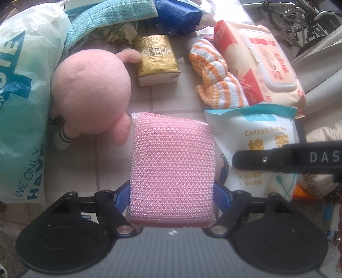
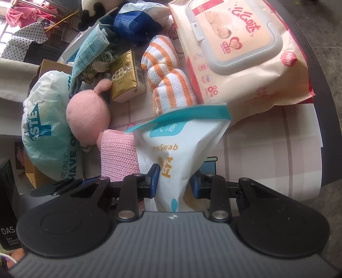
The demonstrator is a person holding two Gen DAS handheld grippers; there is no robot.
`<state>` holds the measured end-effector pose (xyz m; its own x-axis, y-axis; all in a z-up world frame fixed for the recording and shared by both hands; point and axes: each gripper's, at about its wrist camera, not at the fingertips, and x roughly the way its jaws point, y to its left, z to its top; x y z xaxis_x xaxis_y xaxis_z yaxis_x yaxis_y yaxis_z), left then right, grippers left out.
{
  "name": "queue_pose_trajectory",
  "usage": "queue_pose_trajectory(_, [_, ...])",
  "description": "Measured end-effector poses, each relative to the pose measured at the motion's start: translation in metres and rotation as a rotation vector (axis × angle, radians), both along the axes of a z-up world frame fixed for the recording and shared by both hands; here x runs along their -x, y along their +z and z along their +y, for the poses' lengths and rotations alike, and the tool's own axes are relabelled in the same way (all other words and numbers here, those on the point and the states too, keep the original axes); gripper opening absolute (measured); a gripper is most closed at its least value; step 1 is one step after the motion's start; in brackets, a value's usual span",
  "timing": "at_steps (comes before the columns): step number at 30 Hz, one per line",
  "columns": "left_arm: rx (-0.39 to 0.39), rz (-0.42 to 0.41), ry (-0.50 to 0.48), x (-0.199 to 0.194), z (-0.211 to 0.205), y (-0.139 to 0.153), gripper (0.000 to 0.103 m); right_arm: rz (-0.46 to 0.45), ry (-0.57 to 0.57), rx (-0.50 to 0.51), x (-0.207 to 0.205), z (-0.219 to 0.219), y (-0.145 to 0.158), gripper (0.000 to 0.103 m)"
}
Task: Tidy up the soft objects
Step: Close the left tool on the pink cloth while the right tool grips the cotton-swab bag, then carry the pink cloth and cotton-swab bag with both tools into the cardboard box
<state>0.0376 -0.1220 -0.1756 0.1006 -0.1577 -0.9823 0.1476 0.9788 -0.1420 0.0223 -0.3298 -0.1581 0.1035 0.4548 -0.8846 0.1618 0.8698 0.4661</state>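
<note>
A pink mesh-covered scouring sponge is clamped between the blue-padded fingers of the left gripper and fills the centre of the left wrist view, held over a pale tiled tabletop. In the right wrist view the same sponge is seen at centre left, just beside a white and teal plastic pouch of cotton swabs, whose lower part is pinched between the closed fingers of the right gripper. In the left wrist view that pouch lies at the right of the sponge, partly covered by a black bar of the right gripper. A round pink plush toy is touching the sponge's upper left corner. Behind, a gold tissue packet and a rolled orange-and-white striped knitted cloth are seen near the middle, well apart from each other. A large cream pack of wet wipes is placed at the upper right, touching the striped cloth. A white and teal plastic bag occupies the left edge, and a light blue woven towel is draped along the top.
</note>
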Motion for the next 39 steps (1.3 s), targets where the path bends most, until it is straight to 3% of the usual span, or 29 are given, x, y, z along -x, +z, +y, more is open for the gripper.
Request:
queue_pose_trajectory(9, [0.035,-0.041,0.013,0.002,-0.002,0.038,0.078,-0.046,-0.042,-0.032,-0.003,-0.008,0.055,0.028])
queue_pose_trajectory(16, [0.036,-0.176,0.059,-0.026,0.010,0.110,0.078,-0.176,-0.034,-0.101,-0.040,0.005,0.125,0.028])
queue_pose_trajectory(22, [0.037,-0.294,0.114,-0.057,0.038,0.169,0.078,-0.256,0.006,-0.135,-0.084,0.040,0.173,0.028])
queue_pose_trajectory(28, [0.030,-0.349,0.182,-0.086,0.095,0.202,0.078,-0.295,0.045,-0.173,-0.123,0.116,0.206,0.028])
queue_pose_trajectory(32, [0.017,-0.363,0.215,-0.100,0.159,0.218,0.078,-0.310,0.078,-0.200,-0.145,0.190,0.221,0.028])
queue_pose_trajectory(39, [-0.074,-0.352,0.246,-0.125,0.284,0.221,0.079,-0.249,0.083,-0.280,-0.182,0.335,0.198,0.028])
